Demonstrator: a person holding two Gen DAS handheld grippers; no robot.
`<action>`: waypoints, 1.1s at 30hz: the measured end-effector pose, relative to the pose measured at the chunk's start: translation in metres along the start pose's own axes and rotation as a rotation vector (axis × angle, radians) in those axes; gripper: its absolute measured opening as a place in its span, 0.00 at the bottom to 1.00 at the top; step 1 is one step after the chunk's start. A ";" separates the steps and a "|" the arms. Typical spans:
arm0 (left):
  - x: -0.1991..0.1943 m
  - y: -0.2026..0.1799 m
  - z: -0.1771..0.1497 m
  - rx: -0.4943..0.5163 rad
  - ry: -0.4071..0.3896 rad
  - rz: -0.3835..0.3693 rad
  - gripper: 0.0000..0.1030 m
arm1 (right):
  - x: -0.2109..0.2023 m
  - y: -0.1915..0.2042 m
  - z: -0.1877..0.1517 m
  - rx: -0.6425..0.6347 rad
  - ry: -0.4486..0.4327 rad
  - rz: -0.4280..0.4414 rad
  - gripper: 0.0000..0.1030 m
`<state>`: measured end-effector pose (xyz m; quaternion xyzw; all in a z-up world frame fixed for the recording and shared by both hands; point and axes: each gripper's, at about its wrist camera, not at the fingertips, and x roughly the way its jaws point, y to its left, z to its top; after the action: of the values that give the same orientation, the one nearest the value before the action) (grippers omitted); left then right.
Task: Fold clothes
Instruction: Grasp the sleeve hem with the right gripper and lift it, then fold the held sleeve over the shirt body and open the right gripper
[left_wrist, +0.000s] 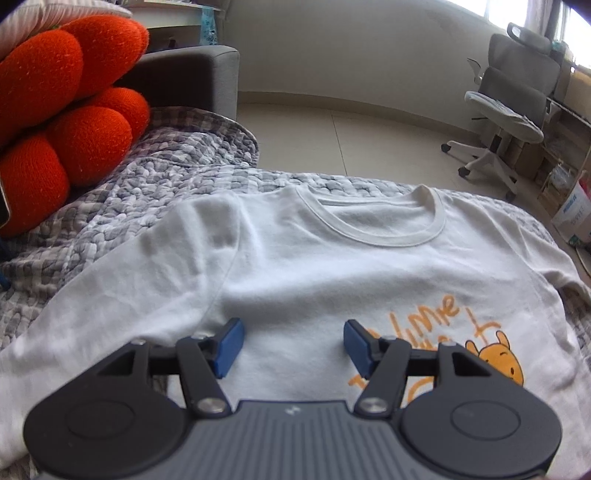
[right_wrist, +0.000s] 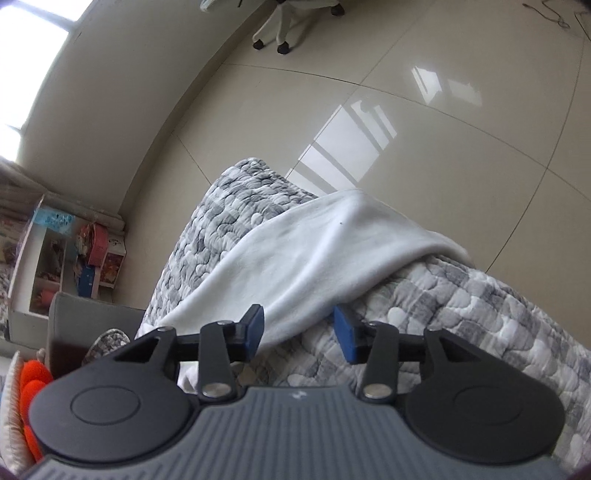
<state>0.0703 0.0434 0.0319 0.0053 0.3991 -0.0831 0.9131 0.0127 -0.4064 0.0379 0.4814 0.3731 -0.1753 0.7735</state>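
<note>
On the grey quilted cover (left_wrist: 155, 173) a white T-shirt (left_wrist: 332, 266) is spread front up, collar (left_wrist: 373, 218) away from the camera, orange cartoon print (left_wrist: 491, 354) toward its right side. The left gripper (left_wrist: 293, 345) is held over the chest area, jaws parted and nothing between them. The right gripper (right_wrist: 298, 332) is seen at the shirt's sleeve (right_wrist: 317, 243), which is draped over the cover's edge; its jaws are released, with the fabric edge lying in the gap but not pinched. Risk judged: if the sleeve is taken with the quilt underneath, both layers could be lifted together and the fold spoiled; a grip on one layer only could leave the sleeve bunched; the overhanging sleeve could slide off toward the floor (right_wrist: 369, 110). The hem and lower shirt are cut off behind the gripper bodies. Contact between the right pads and the cloth cannot be told. The other sleeve's end is out of frame. The red plush cushion (left_wrist: 70, 110) crowds the left side.
</note>
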 end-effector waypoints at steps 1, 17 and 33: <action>0.000 0.000 0.000 0.002 0.001 0.000 0.61 | 0.001 0.001 0.000 -0.006 -0.002 0.000 0.46; -0.002 -0.004 -0.002 0.019 0.005 -0.001 0.61 | 0.008 0.010 0.001 -0.160 -0.177 -0.056 0.08; -0.002 -0.003 -0.002 0.017 0.007 0.005 0.61 | 0.012 0.015 -0.004 -0.161 -0.210 -0.085 0.08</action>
<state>0.0673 0.0409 0.0323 0.0146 0.4014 -0.0841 0.9119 0.0286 -0.3943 0.0371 0.3806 0.3232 -0.2269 0.8362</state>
